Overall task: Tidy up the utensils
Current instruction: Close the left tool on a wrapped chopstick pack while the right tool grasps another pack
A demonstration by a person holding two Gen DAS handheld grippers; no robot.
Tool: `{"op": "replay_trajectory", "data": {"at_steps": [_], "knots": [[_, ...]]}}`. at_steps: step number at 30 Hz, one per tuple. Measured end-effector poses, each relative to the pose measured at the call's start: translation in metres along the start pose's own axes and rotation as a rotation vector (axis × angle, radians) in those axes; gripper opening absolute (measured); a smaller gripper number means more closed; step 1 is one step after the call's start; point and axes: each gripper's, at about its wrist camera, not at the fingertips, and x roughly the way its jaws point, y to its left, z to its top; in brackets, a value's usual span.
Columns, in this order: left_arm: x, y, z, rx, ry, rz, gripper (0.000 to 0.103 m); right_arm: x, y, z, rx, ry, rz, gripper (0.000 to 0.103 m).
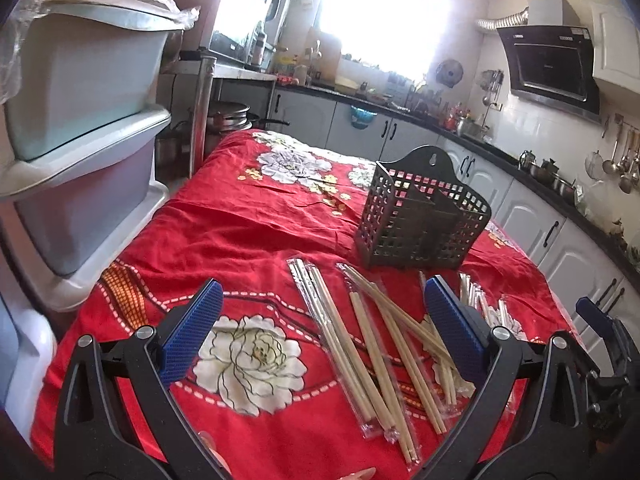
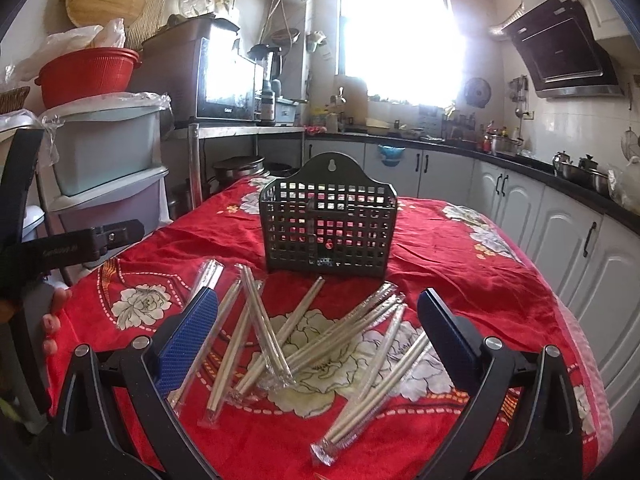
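Both grippers, left (image 1: 320, 320) and right (image 2: 316, 320), are held apart above wrapped chopsticks (image 2: 280, 344) strewn before the basket (image 2: 328, 232).

A bright window (image 2: 396, 36) lights the kitchen. White cupboards (image 2: 560, 232) line the wall, and a red flowered cloth (image 1: 240, 216) covers the tabletop.

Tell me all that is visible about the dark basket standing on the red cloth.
The basket is a dark grey holder, apparently plastic, with grid-pattern openwork walls. Its taller rounded back plate has a keyhole hanging slot. An inner divider splits it into compartments, and these look empty. It stands upright on the red flowered cloth, behind the scattered wrapped chopsticks. One packet ends close to its base; contact cannot be judged. Neither gripper touches it.
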Motion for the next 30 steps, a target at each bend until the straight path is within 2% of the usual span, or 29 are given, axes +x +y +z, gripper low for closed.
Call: {"op": "replay_trajectory", "data": {"at_steps": [10, 17, 18, 19, 23, 25, 26, 28, 30], "knots": [[0.041, 0.014, 0.020, -0.003, 0.125, 0.029, 0.093, 0.037, 0.019, 0.016, -0.085, 0.066, 0.070, 0.097], [0.066, 0.026, 0.027, -0.034, 0.215, -0.009, 0.092, 0.066, 0.033, 0.023, -0.135, 0.139, 0.152, 0.097], [0.070, 0.028, 0.028, -0.036, 0.227, -0.017, 0.089, 0.071, 0.035, 0.024, -0.143, 0.151, 0.163, 0.094], [0.074, 0.029, 0.029, -0.036, 0.237, -0.020, 0.085, 0.075, 0.037, 0.025, -0.151, 0.160, 0.171, 0.085], [0.086, 0.031, 0.032, -0.039, 0.269, -0.034, 0.072, 0.099, 0.044, 0.028, -0.173, 0.250, 0.222, 0.066], [0.092, 0.035, 0.033, -0.053, 0.289, -0.049, 0.065, 0.112, 0.048, 0.028, -0.178, 0.289, 0.252, 0.053], [0.095, 0.036, 0.033, -0.060, 0.300, -0.056, 0.064, 0.117, 0.050, 0.028, -0.184, 0.304, 0.258, 0.050], [0.103, 0.039, 0.034, -0.067, 0.323, -0.069, 0.057, 0.130, 0.054, 0.028, -0.193, 0.336, 0.271, 0.039], [0.112, 0.042, 0.034, -0.076, 0.350, -0.081, 0.050, 0.143, 0.057, 0.029, -0.199, 0.362, 0.289, 0.035]]}}
